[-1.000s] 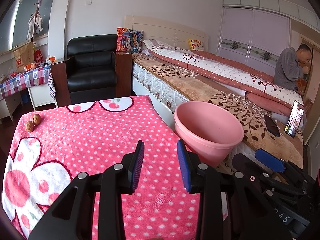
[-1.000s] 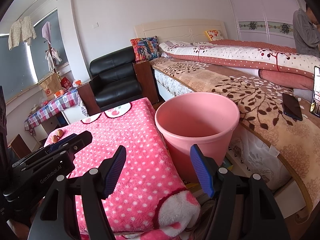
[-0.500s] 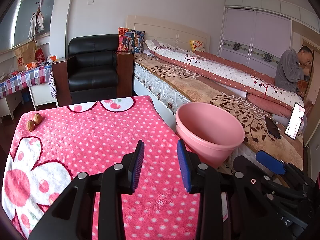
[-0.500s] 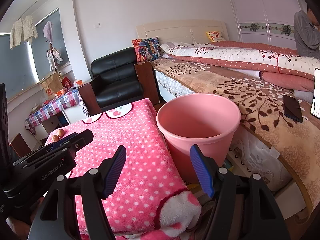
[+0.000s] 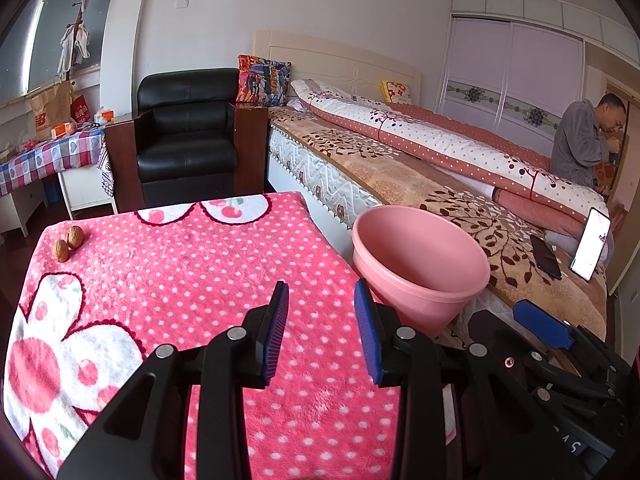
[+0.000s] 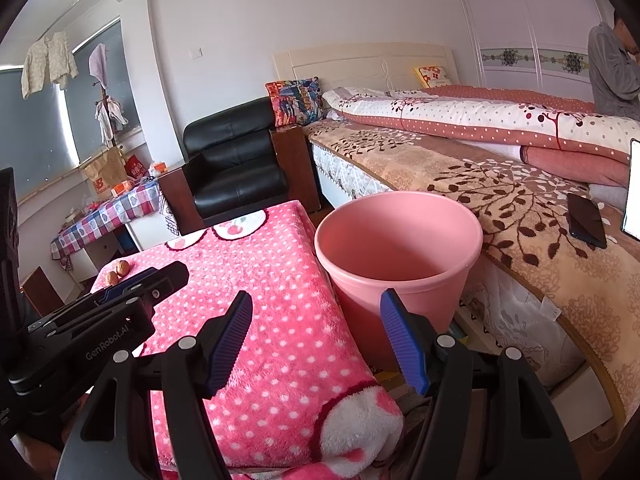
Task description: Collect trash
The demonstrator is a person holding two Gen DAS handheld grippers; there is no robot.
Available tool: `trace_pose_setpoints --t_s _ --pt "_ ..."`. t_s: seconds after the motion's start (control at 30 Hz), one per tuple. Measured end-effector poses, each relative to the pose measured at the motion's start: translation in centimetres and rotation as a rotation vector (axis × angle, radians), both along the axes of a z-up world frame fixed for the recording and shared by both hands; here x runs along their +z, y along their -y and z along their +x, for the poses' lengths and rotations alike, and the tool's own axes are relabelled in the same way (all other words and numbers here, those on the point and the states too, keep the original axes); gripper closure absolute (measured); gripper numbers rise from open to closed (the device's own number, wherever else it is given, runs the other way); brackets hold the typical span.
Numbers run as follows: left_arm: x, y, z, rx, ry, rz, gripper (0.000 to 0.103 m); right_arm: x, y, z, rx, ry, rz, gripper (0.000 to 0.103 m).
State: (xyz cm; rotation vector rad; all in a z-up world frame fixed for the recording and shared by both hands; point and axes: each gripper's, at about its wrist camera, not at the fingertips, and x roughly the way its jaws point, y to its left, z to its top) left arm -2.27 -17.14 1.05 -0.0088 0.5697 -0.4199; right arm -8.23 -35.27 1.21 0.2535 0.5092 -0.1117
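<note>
Two nuts (image 5: 67, 243), probably walnuts, far-left on desk (image 5: 192, 264), nearer left hand-held gripper (image 5: 322, 330); right hand-held gripper (image 6: 318, 340) by bin (image 6: 400, 256); both open, empty

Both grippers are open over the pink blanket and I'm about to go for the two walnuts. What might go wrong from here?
1. The walnuts sit at the far left corner of the blanket; a nudge may roll them off the edge.
2. The bucket stands past the opposite edge, so a round nut could slip on the long carry.
3. The left gripper and right gripper are close together and may bump.
</note>
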Motion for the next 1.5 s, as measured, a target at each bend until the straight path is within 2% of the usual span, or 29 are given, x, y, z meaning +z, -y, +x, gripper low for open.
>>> trace_pose_setpoints --t_s 0.3,0.63,1.5 --pt "0.3 -0.5 0.1 0.019 0.007 -0.008 0.069 0.8 -0.4 -0.8 0.01 0.067 -0.042 0.037" --pt "0.9 -1.6 0.5 0.056 0.018 -0.022 0.069 0.6 -0.7 -0.4 0.034 0.056 -0.05 0.037" --pt "0.9 -1.8 0.5 0.058 0.016 -0.023 0.069 0.4 -0.9 -0.1 0.037 0.052 -0.05 0.037"
